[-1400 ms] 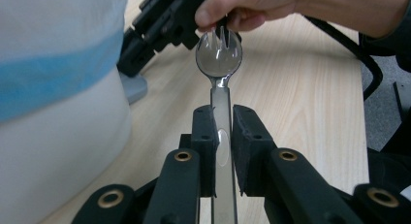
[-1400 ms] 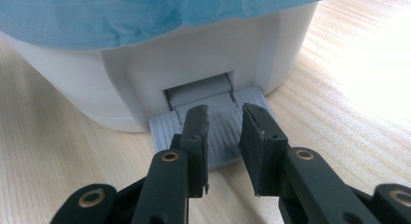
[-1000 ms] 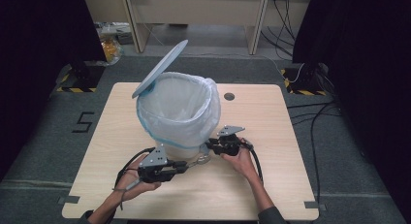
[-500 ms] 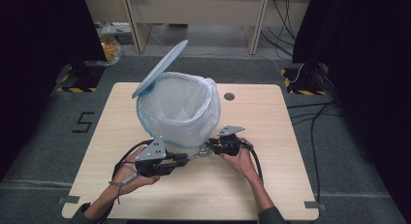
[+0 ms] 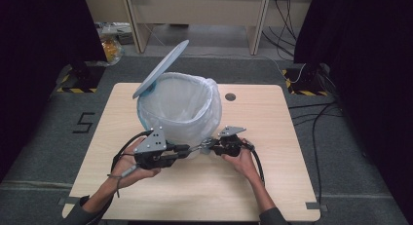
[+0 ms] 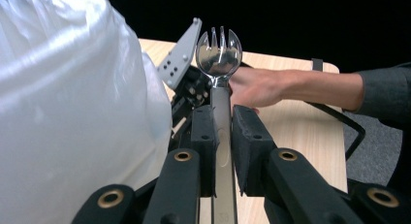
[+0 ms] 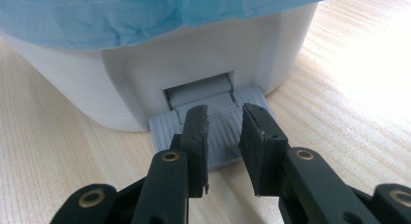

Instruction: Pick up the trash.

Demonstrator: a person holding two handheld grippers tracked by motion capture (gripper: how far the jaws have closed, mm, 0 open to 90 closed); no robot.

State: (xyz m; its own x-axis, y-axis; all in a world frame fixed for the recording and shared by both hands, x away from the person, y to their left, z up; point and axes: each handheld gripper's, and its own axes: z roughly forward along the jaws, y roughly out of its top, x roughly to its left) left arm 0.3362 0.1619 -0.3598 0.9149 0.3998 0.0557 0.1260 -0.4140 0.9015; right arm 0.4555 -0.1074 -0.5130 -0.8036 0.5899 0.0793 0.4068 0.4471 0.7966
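We are pressing the bin's pedal (image 7: 213,132) with our closed right fingers (image 7: 224,136), lid (image 5: 160,69) already up, while our left fingers (image 6: 224,136) are gripping the spork (image 6: 219,54), not yet dropped in.

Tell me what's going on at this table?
A person works two handheld grippers at a pedal bin lined with a bag. The right gripper presses its shut jaws on the bin's grey pedal, and the lid stands open. The left gripper holds a metal spork beside the bin, not yet over it.
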